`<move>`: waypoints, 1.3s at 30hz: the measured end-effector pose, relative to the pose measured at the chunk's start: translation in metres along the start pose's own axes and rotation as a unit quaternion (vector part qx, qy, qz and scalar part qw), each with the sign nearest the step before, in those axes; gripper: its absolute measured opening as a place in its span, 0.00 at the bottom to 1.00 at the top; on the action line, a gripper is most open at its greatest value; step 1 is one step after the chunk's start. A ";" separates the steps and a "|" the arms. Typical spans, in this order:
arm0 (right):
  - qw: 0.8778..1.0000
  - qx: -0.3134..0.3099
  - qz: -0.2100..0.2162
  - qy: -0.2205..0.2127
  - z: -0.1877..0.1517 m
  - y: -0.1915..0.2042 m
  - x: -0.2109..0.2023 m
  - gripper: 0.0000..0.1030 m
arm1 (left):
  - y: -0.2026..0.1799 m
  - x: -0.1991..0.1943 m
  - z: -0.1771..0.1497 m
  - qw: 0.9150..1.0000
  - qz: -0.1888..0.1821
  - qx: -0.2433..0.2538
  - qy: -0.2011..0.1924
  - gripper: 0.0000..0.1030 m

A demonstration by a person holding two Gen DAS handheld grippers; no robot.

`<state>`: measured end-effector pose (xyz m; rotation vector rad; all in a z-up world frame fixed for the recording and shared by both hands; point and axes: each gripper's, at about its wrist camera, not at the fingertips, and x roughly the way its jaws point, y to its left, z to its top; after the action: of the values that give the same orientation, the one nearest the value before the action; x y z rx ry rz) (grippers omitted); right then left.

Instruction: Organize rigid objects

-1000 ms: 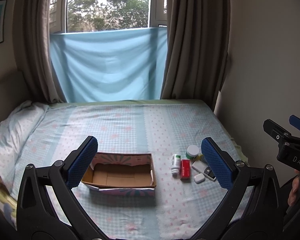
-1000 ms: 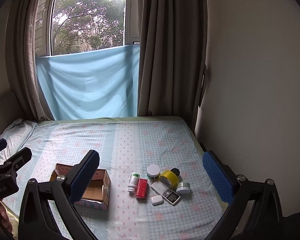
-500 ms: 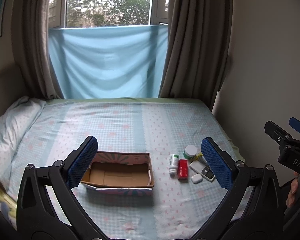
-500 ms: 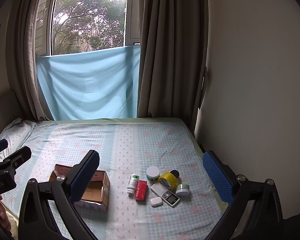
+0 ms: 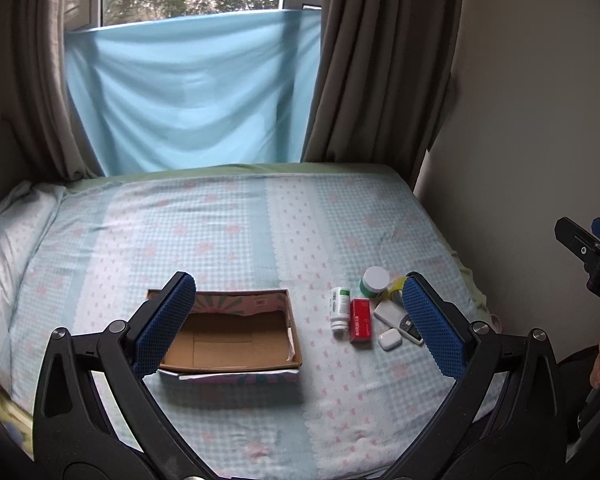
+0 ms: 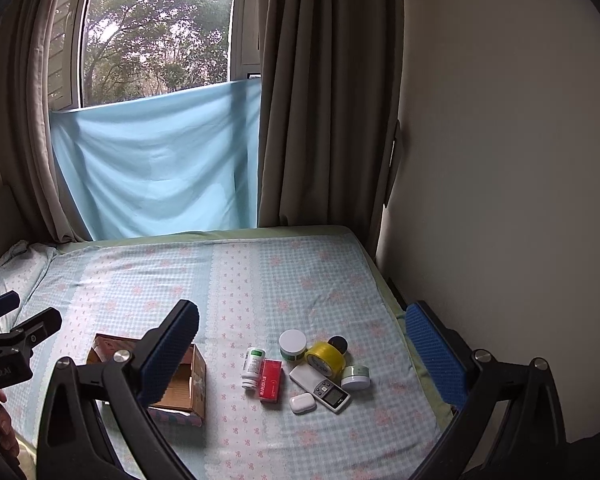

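left gripper (image 5: 296,320): jaws spread wide, holding nothing; it hangs above the near edge of the bed (image 5: 228,216), well short of everything on it.
right gripper (image 6: 300,348): jaws equally wide apart and empty, also high and well back from the objects.
box (image 5: 236,336): open cardboard box, nothing visible inside; in the left wrist view it sits just inside the left jaw, in the right wrist view partly hidden behind the left jaw.
cluster: a tight group between the right gripper's jaws, nearer the middle than either pad, well apart from the box.
members: white bottle (image 6: 253,368) lying down, touching the red carton (image 6: 271,380); white-lidded jar (image 6: 293,345); yellow tape roll (image 6: 325,362) with a dark round thing (image 6: 338,344) behind it; small jar (image 6: 356,377); flat white device (image 6: 320,387); white earbud case (image 6: 302,403).
step in hand: judged to be the approach for the 1st pick; nothing is in the box yet.
how to do it well: start at the cluster's outer edge, where a jaw has room on both sides. the earbud case or small jar looks free; the bottle and carton touch, so a pad pushed between them likely shoves 1 aside.
grip: close across the short axis, low on the object.
risk: soft bedding gives; pressing down may tilt neighbours.
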<state>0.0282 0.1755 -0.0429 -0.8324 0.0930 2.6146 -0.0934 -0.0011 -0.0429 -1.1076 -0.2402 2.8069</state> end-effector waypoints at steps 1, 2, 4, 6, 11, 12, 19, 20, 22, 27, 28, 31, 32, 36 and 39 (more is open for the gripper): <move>1.000 0.000 -0.003 0.006 0.002 -0.006 0.009 1.00 | -0.003 0.012 0.001 1.000 -0.001 -0.002 0.011 1.00; 1.000 -0.002 -0.006 0.013 0.003 -0.012 0.019 1.00 | -0.006 0.026 0.002 1.000 -0.004 -0.004 0.024 1.00; 0.999 -0.004 -0.009 0.030 0.004 -0.025 0.042 1.00 | -0.014 0.055 0.002 0.999 -0.009 -0.011 0.052 1.00; 0.999 -0.001 -0.007 0.049 0.002 -0.039 0.068 1.00 | -0.025 0.087 0.001 0.996 -0.008 -0.013 0.082 1.00; 0.992 0.014 0.007 0.122 -0.012 -0.070 0.147 1.00 | -0.050 0.173 -0.009 0.986 -0.017 -0.021 0.163 1.00; 0.990 0.019 0.011 0.138 -0.016 -0.074 0.164 1.00 | -0.054 0.191 -0.011 0.984 -0.017 -0.019 0.178 1.00; 0.966 0.067 0.055 0.245 -0.057 -0.091 0.275 1.00 | -0.080 0.311 -0.031 0.964 0.009 0.009 0.266 1.00; 0.961 0.075 0.065 0.259 -0.064 -0.091 0.291 1.00 | -0.082 0.328 -0.035 0.960 0.013 0.013 0.279 1.00; 0.950 0.091 0.078 0.288 -0.077 -0.093 0.321 1.00 | -0.084 0.359 -0.044 0.952 0.020 0.019 0.305 1.00; 0.920 0.152 0.098 0.347 -0.117 -0.096 0.392 1.00 | -0.085 0.424 -0.070 0.932 0.025 0.029 0.359 1.00; 0.913 0.167 0.100 0.358 -0.125 -0.097 0.404 1.00 | -0.085 0.435 -0.075 0.929 0.025 0.032 0.368 1.00; 0.893 0.214 0.100 0.383 -0.146 -0.100 0.436 1.00 | -0.087 0.462 -0.092 0.917 0.026 0.044 0.396 1.00; 0.887 0.227 0.099 0.390 -0.152 -0.101 0.443 1.00 | -0.089 0.470 -0.098 0.913 0.026 0.049 0.404 1.00; 0.871 0.257 0.086 0.410 -0.168 -0.101 0.464 1.00 | -0.093 0.495 -0.117 0.899 0.031 0.069 0.431 1.00; 0.868 0.254 0.072 0.421 -0.172 -0.102 0.474 1.00 | -0.094 0.507 -0.126 0.893 0.028 0.073 0.444 1.00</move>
<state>-0.1925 0.4029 -0.4480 -1.7055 1.0557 1.9678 -0.3710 0.1871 -0.4538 -2.1889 0.0961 2.0005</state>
